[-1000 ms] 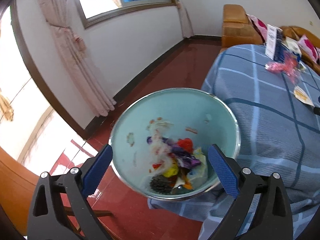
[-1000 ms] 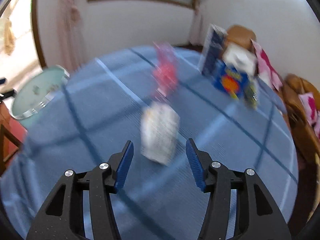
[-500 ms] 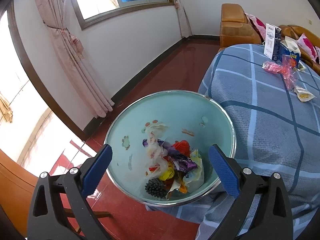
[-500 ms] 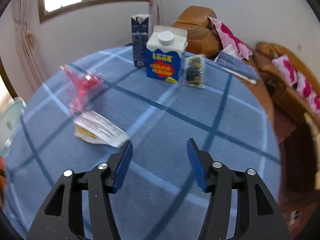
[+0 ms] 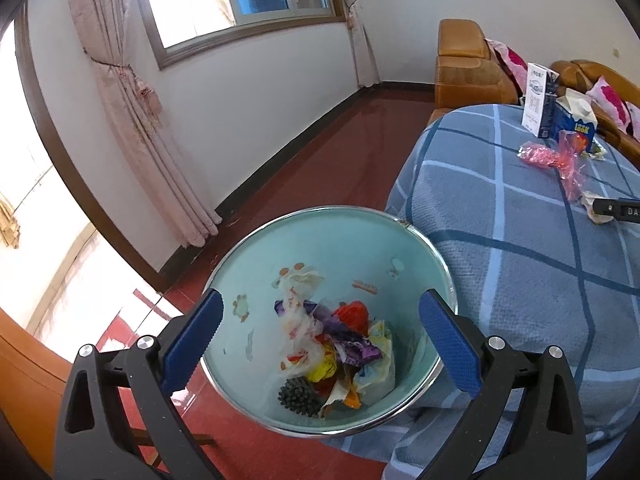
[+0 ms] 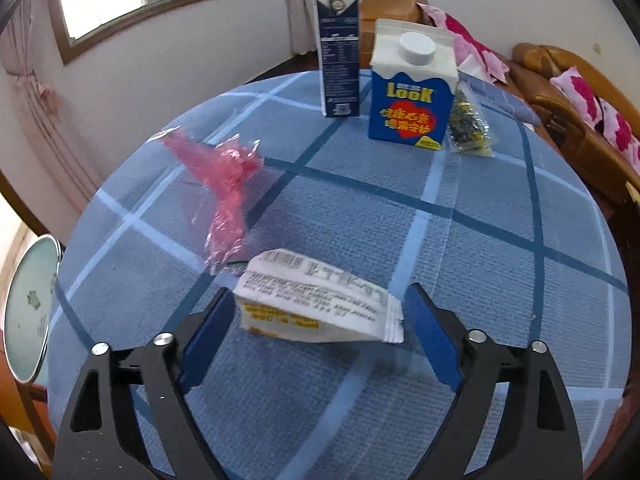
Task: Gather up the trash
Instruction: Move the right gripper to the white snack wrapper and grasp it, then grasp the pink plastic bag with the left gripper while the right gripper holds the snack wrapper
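A: Where's the white wrapper (image 6: 320, 304)?
B: On the tabletop (image 6: 480, 240), just beside the pink cellophane (image 6: 224, 184); right tool (image 6: 316, 332) straddles it, jaws just narrowing, not yet touching.
A: Handling?
B: Light, crinkly, probably slippery; pinch the sealed edges.

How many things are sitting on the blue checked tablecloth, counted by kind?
Cartons: 2, a dark blue carton and a blue Look carton
Wrappers and packets: 3, a pink wrapper, a white packet, a small clear packet
Total: 5
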Demonstrator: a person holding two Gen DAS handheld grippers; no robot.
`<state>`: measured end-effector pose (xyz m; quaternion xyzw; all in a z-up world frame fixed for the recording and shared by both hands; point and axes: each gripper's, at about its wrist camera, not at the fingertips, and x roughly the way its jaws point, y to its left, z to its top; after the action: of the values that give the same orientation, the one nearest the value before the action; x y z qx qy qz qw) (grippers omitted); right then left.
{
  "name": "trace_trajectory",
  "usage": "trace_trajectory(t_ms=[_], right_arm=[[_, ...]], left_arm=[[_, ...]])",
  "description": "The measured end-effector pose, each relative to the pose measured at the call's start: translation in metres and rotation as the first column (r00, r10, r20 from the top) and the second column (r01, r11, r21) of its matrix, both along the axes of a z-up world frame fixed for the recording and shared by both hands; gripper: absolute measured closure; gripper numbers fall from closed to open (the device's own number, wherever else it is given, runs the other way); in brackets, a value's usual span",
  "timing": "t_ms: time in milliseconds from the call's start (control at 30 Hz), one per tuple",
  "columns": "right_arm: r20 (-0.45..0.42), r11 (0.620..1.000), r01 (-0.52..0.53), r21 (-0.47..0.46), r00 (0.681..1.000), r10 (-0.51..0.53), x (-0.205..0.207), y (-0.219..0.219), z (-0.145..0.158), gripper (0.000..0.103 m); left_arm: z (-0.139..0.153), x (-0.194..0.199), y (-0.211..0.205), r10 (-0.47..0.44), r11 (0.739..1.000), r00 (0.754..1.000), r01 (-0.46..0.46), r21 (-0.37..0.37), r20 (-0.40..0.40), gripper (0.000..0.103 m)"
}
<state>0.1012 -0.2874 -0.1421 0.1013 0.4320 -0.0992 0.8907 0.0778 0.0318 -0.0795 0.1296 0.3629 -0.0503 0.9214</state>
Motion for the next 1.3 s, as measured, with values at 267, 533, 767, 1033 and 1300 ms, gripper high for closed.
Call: trace_trajectory(t_ms=[267, 533, 767, 1033, 1300], right_arm=[[0.002, 0.999, -0.012, 0.036, 1.000, 0.012, -0.011, -0.021, -0.004, 0.050], [0.036, 0.998, -0.054, -0.031, 0.998, 0.055, -0.004, -0.023, 0.007, 0.036], [0.002, 0.992, -0.129, 0.008, 0.992, 0.129, 0.003, -0.026, -0.005, 0.047], [-0.012, 0.985, -0.168, -0.021, 0.986, 0.168, 0.003, -0.017, -0.008, 0.067], [0.018, 0.985, -0.159, -0.067, 0.987, 0.160, -0.018, -0.022, 0.004, 0.074]], left_arm=[[0.007, 0.001, -0.032, -0.058, 0.998, 0.998, 0.058, -0.004, 0.013, 0.006], [0.014, 0.009, -0.055, -0.078, 0.997, 0.997, 0.078, -0.015, 0.023, 0.006], [0.009, 0.010, -0.069, -0.101, 0.995, 0.995, 0.101, -0.010, 0.012, 0.006], [0.010, 0.010, -0.065, -0.094, 0.995, 0.996, 0.094, -0.014, 0.008, 0.006], [0.020, 0.013, -0.090, -0.132, 0.990, 0.991, 0.132, -0.041, 0.018, 0.006]])
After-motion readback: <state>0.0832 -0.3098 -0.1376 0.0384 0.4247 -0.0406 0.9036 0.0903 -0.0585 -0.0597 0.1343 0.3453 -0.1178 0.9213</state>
